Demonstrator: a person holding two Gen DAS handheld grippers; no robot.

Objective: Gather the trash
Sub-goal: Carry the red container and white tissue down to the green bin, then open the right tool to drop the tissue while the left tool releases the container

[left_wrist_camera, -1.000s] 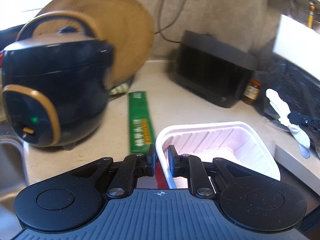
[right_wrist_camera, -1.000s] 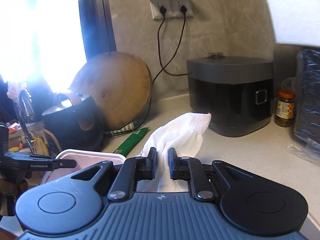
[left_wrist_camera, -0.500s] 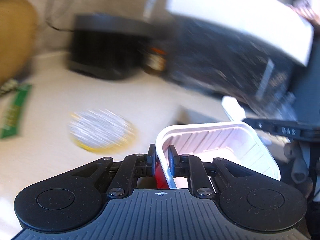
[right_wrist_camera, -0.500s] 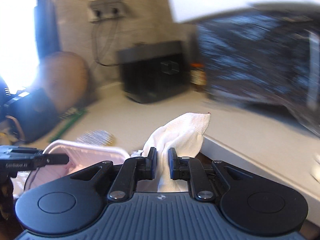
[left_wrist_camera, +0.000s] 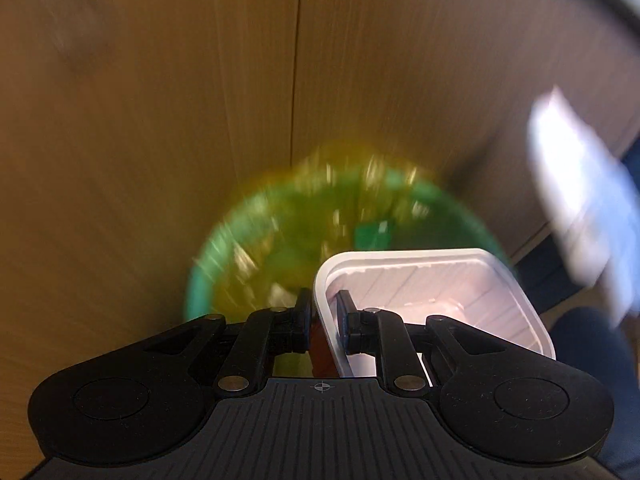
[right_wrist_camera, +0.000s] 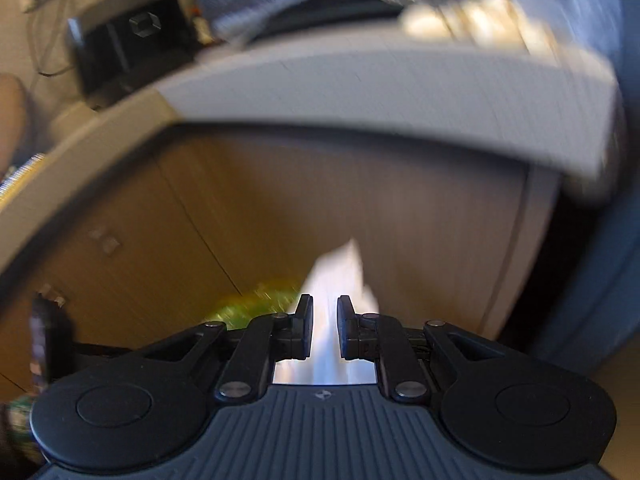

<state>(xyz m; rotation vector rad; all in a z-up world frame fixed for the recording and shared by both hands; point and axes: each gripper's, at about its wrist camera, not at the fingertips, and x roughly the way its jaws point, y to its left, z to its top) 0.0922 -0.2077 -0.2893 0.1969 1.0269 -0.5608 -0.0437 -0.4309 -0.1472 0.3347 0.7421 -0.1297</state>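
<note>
My left gripper (left_wrist_camera: pixel 323 309) is shut on the rim of a white plastic food tray (left_wrist_camera: pixel 432 292) and holds it above a green bin lined with a yellow bag (left_wrist_camera: pixel 304 240), which is blurred by motion. My right gripper (right_wrist_camera: pixel 324 320) is shut on a white crumpled tissue (right_wrist_camera: pixel 340 268) that hangs in front of the wooden cabinet. A corner of the bin (right_wrist_camera: pixel 256 304) shows to the lower left in the right wrist view. The tissue also shows as a white blur at the right of the left wrist view (left_wrist_camera: pixel 580 200).
Wooden cabinet doors (left_wrist_camera: pixel 160 120) stand behind the bin. The grey countertop edge (right_wrist_camera: pixel 360 88) runs above the cabinet in the right wrist view, with a black appliance (right_wrist_camera: pixel 124 48) on it at the upper left.
Both grippers have swung down and away from the countertop to the front of the cabinet, still holding the tray and the tissue. The green bin has come into view.
</note>
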